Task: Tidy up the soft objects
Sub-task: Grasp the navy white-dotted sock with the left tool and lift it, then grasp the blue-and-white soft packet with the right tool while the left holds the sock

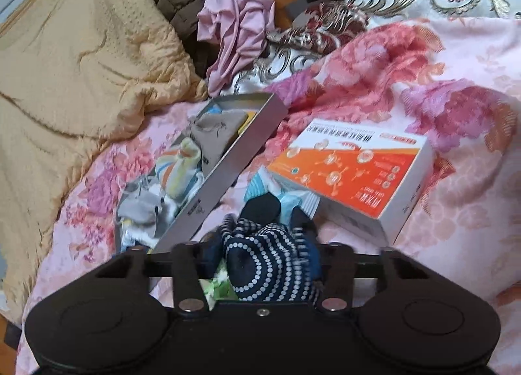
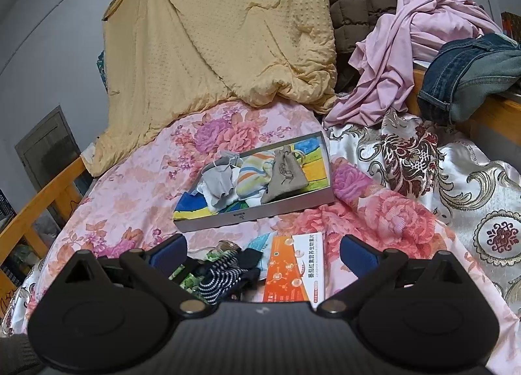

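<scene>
A grey metal box (image 2: 257,212) lies on the floral bedspread, holding a striped sock (image 2: 252,174), a grey sock (image 2: 219,179) and a tan drawstring pouch (image 2: 285,174); it also shows in the left wrist view (image 1: 224,166). My left gripper (image 1: 257,244) is shut on a navy sock with white dots and stripes (image 1: 263,261), just right of the box. The same sock shows in the right wrist view (image 2: 221,277). My right gripper (image 2: 262,254) is open and empty, above the sock.
An orange and white carton (image 1: 355,173) lies right of the box, over a light blue sock (image 1: 263,186). A yellow quilt (image 2: 215,33), pink garment (image 2: 407,49), jeans (image 2: 469,75) and a patterned satin cover (image 2: 456,179) crowd the bed. Wooden rails (image 2: 42,199) edge it.
</scene>
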Tool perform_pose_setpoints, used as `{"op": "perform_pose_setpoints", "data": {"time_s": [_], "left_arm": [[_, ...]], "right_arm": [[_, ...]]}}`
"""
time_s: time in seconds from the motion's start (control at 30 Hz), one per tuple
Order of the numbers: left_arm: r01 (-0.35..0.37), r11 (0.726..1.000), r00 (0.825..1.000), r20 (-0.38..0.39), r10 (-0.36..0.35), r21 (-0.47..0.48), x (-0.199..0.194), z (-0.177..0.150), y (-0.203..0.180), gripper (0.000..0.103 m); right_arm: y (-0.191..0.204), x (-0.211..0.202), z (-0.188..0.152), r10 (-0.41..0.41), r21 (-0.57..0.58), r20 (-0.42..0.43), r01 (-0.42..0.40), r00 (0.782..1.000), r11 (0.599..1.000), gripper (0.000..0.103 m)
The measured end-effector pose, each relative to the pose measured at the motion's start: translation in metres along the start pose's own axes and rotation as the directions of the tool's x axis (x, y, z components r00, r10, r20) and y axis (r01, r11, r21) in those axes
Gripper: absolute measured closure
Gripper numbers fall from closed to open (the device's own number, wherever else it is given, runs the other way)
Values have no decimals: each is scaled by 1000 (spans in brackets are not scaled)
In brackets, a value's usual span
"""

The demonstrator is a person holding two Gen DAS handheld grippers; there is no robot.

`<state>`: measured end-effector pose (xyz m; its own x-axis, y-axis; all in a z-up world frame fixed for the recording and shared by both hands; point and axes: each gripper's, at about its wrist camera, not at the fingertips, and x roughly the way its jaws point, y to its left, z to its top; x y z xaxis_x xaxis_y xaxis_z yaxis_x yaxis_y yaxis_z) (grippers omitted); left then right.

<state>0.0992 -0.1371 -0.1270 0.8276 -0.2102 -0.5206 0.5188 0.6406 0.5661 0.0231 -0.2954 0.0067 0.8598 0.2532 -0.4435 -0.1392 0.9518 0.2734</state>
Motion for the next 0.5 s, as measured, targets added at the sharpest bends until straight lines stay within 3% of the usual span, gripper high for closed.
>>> {"op": "perform_pose_setpoints", "data": {"time_s": [0.17,0.33,0.5], "left_arm": [[24,997,1000,16,-23,-71,-11,6,2,94],[36,984,999,34,-30,-173,-36,-3,12,95],[52,930,998,39,-40,-364,-66,-19,33,96]], "right_arm": [[2,-1,1,3,-9,6,-3,1000,1000,1],[1,2,0,3,-18,0,-3,1000,1000,1],[4,18,-4,18,-78,-38,-21,999,997,1]]}}
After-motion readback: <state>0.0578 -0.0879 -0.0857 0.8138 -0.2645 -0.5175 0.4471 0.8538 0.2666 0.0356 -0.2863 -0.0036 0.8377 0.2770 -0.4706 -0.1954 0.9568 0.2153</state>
